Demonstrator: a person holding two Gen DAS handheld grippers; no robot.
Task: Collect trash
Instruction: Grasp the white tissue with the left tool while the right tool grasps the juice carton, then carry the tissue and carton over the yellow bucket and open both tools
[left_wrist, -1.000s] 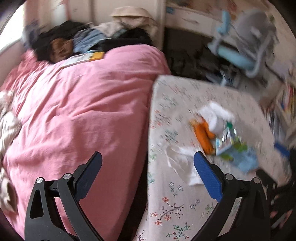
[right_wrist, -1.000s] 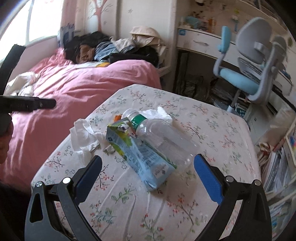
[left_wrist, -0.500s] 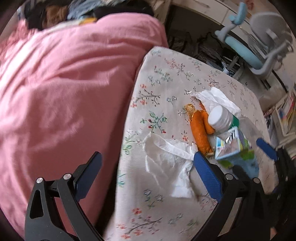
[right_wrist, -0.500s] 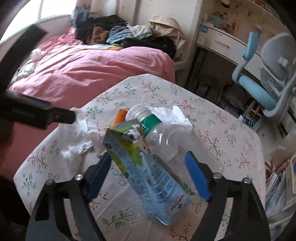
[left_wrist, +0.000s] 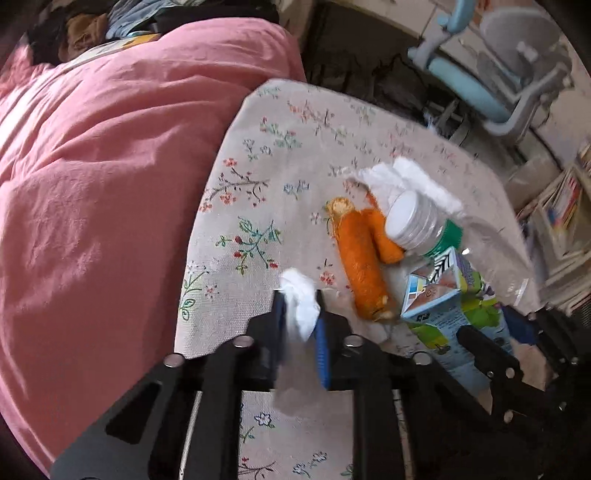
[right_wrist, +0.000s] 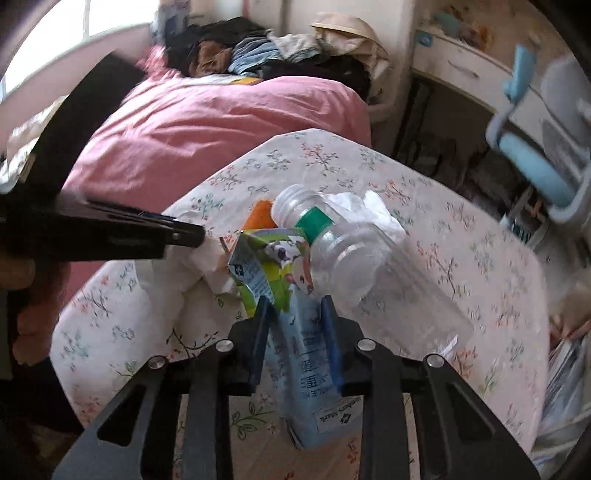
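Note:
Trash lies on a floral-cloth table (left_wrist: 258, 177). My left gripper (left_wrist: 300, 306) is shut on a crumpled white tissue (left_wrist: 301, 306). My right gripper (right_wrist: 295, 314) is shut on a light-blue milk carton (right_wrist: 299, 354), which also shows in the left wrist view (left_wrist: 447, 306). A clear plastic bottle (right_wrist: 369, 266) with a green label band leans against the carton. Orange peel pieces (left_wrist: 360, 254) lie beside the bottle's mouth. Another white tissue (left_wrist: 406, 181) lies behind the bottle. The left gripper shows from the side in the right wrist view (right_wrist: 184, 234).
A bed with a pink duvet (left_wrist: 110, 166) stands left of the table, with clothes (right_wrist: 258, 51) piled at its head. A blue-grey desk chair (left_wrist: 509, 85) and a white desk (right_wrist: 461, 70) stand behind. Stacked books (left_wrist: 561, 210) are at the right.
Both grippers moved in and closed. The left one took hold of the white tissue; the right one closed on the milk carton.

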